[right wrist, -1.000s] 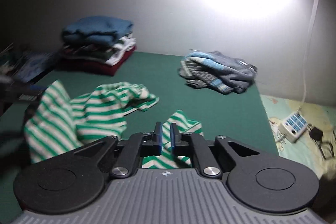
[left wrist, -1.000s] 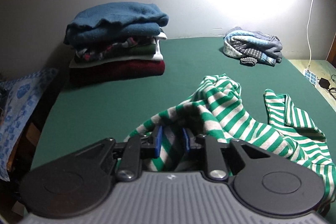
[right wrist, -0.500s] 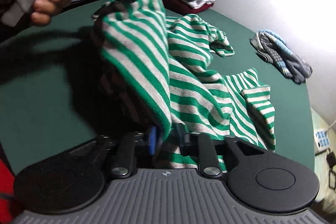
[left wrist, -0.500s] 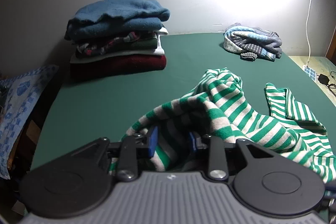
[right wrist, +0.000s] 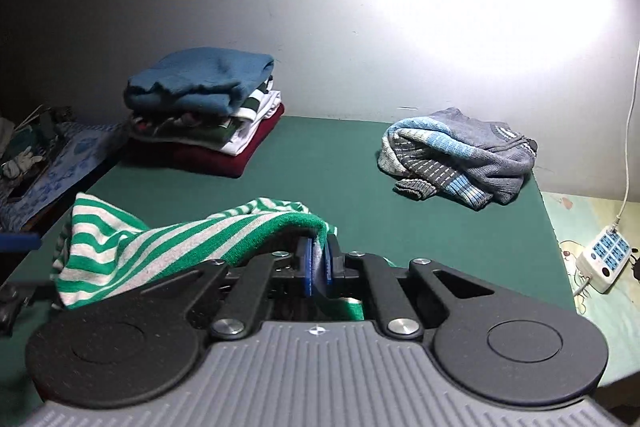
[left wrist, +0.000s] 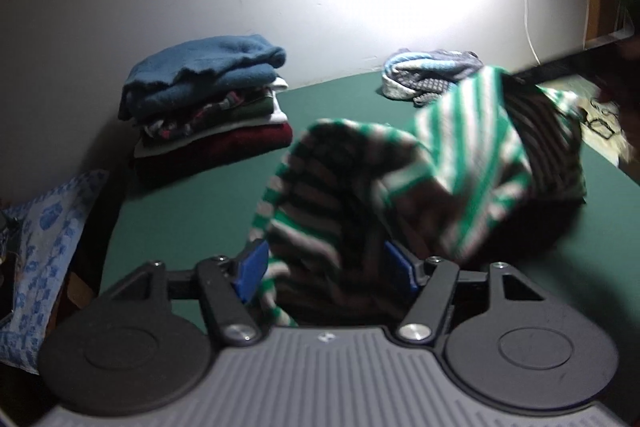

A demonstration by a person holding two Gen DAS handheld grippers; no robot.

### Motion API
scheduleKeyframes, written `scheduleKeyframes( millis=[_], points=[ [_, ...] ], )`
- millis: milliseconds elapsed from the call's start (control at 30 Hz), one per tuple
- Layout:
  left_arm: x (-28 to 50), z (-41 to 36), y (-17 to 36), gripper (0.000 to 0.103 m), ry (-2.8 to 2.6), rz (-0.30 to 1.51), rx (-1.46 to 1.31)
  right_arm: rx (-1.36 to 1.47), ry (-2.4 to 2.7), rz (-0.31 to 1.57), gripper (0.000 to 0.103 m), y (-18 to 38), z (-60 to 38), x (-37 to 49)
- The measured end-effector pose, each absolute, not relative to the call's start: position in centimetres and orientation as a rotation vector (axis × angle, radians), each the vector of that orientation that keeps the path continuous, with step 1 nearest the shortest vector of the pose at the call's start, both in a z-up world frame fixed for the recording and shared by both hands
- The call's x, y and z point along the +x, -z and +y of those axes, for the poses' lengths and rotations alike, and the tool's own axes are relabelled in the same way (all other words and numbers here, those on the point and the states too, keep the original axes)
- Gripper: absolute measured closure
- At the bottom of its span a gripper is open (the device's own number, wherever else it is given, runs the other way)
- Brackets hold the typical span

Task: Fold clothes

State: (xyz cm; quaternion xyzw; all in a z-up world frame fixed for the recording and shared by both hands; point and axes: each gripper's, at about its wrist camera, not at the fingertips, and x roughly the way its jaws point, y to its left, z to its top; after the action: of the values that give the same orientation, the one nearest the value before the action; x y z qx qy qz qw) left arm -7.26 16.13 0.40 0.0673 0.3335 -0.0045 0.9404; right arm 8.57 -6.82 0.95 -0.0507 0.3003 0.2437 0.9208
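My right claw [right wrist: 318,267] was clamped on an edge of the striped top [right wrist: 160,243], lifting it clear of the green table [right wrist: 340,163] so it could hang and open out. My left claw [left wrist: 326,267] stood wide apart, cloth draped loosely between its fingers, gripping nothing.

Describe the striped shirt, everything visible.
The striped shirt is a soft knit in green and pale grey-white bands, with a solid green edge. It is unfolded and bunched, lifted off the green table. The right tongs are shut on a fold of it. In the left wrist view it drapes blurred between the blue pads of the left tongs, which stand open.
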Motion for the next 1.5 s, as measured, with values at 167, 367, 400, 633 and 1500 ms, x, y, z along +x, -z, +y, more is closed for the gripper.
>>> scheduleKeyframes(
  millis=[167,367,400,633,1500],
  points=[
    [-6.3,14.0,0.6,0.035,0.020,0.692,0.172,-0.158,-0.456,0.670,0.097,1.8,-5.3,11.6],
    [-2.9,14.0,1.5,0.027,-0.001,0.715,0.158,-0.194,-0.419,0.757,0.090,5.5,-4.3,14.0],
    [-2.3,14.2,1.6,0.025,-0.001,0.720,0.146,-0.175,-0.416,0.754,0.086,5.2,-4.7,13.9],
    [1.7,15.8,2.3,0.062,-0.002,0.755,0.063,-0.074,-0.572,0.642,0.062,0.3,-8.4,8.4],
    [1.5,26.0,-3.8,0.094,-0.264,0.577,-0.085,0.073,-0.596,0.572,0.103,-2.7,-5.6,5.0]
  ],
)
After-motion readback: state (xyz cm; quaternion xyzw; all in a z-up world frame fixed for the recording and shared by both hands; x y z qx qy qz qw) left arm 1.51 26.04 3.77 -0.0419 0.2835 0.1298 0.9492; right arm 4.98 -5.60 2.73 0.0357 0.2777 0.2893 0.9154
